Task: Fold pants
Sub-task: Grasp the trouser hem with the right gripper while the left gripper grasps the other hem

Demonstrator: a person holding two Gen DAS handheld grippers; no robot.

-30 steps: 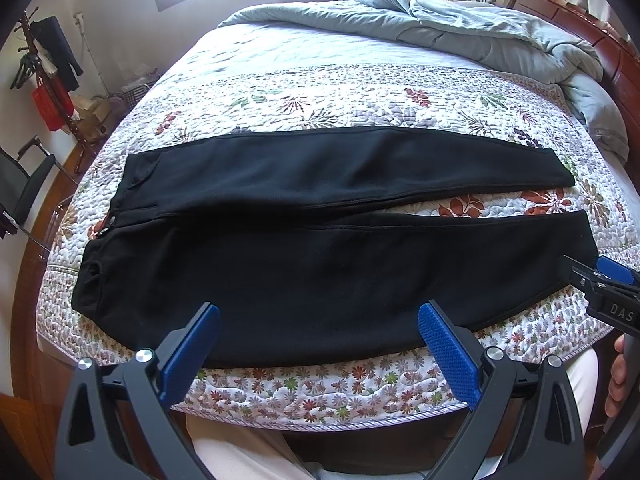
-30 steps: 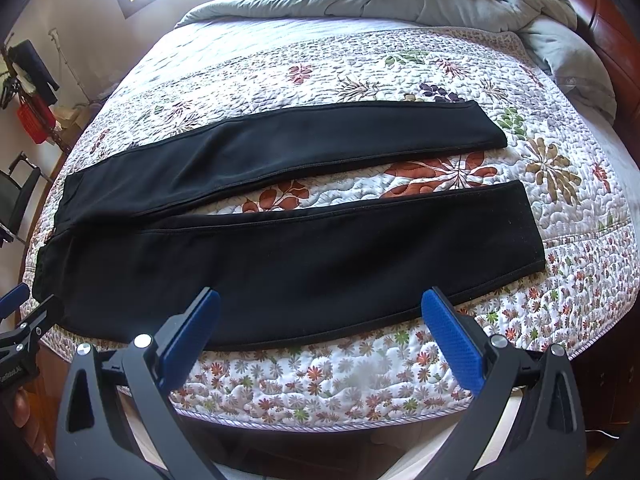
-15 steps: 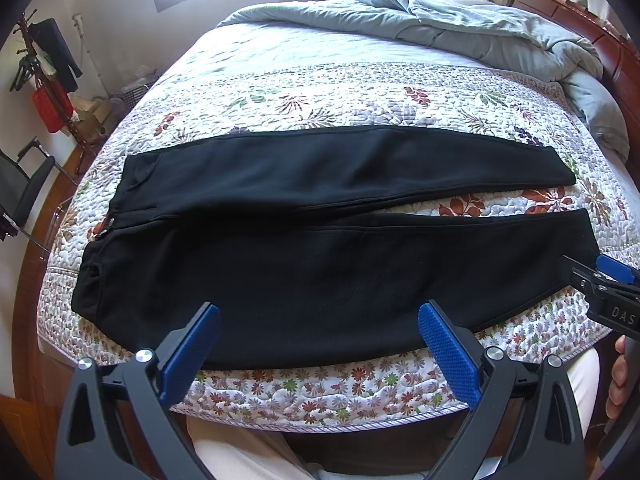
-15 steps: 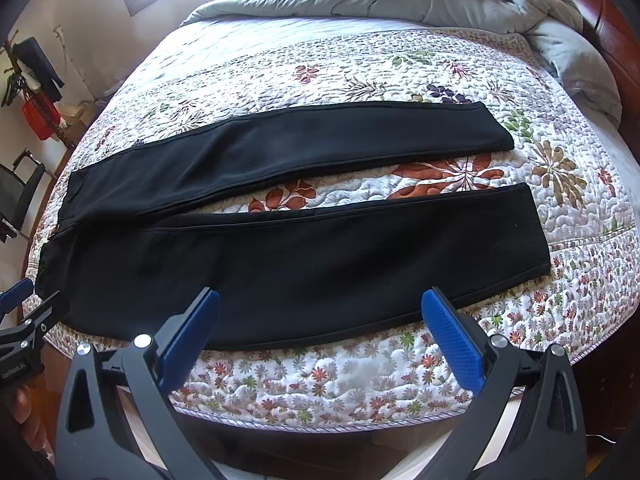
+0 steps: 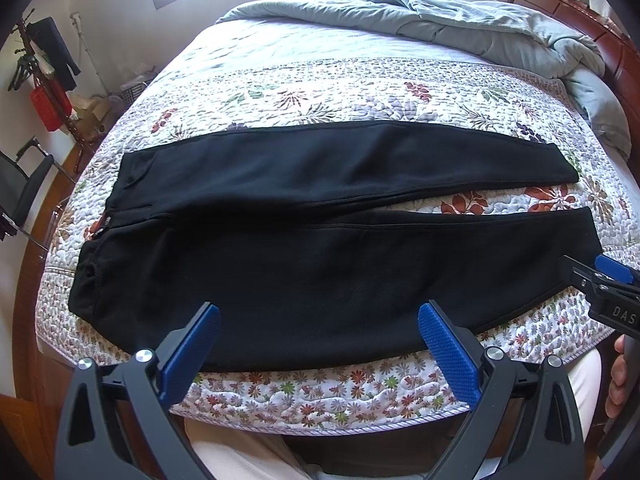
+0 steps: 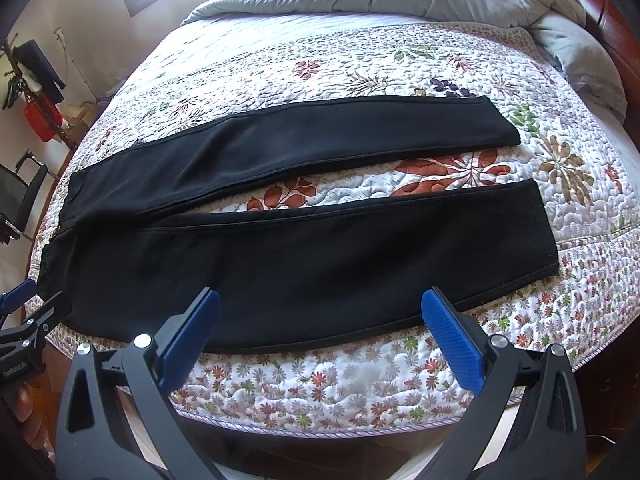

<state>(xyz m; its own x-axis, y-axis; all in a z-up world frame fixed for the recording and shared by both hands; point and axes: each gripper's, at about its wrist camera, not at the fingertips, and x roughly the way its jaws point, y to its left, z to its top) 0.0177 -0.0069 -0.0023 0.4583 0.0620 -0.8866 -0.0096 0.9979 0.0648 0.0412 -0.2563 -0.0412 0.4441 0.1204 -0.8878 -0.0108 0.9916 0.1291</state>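
Observation:
Black pants (image 5: 320,264) (image 6: 304,256) lie flat across a floral quilt, waistband to the left, both legs stretched to the right with a gap between them. My left gripper (image 5: 320,320) hovers open over the near leg's front edge, nothing between its blue pads (image 5: 448,348). The right gripper (image 6: 320,312) is open too, above the near leg closer to the hem. Each gripper shows at the edge of the other's view: the right one (image 5: 604,284) by the near hem, the left one (image 6: 28,320) by the waistband.
The quilt (image 5: 320,392) (image 6: 320,384) drops off at the bed's near edge just under the grippers. A bunched grey duvet (image 5: 480,28) fills the far side by a wooden headboard (image 5: 580,16). A chair (image 5: 24,192) and coat rack (image 5: 44,80) stand left of the bed.
Both grippers have drifted slightly; the right wrist view shifted a bit so the pants sit lower and further right in frame. The pants have not moved.

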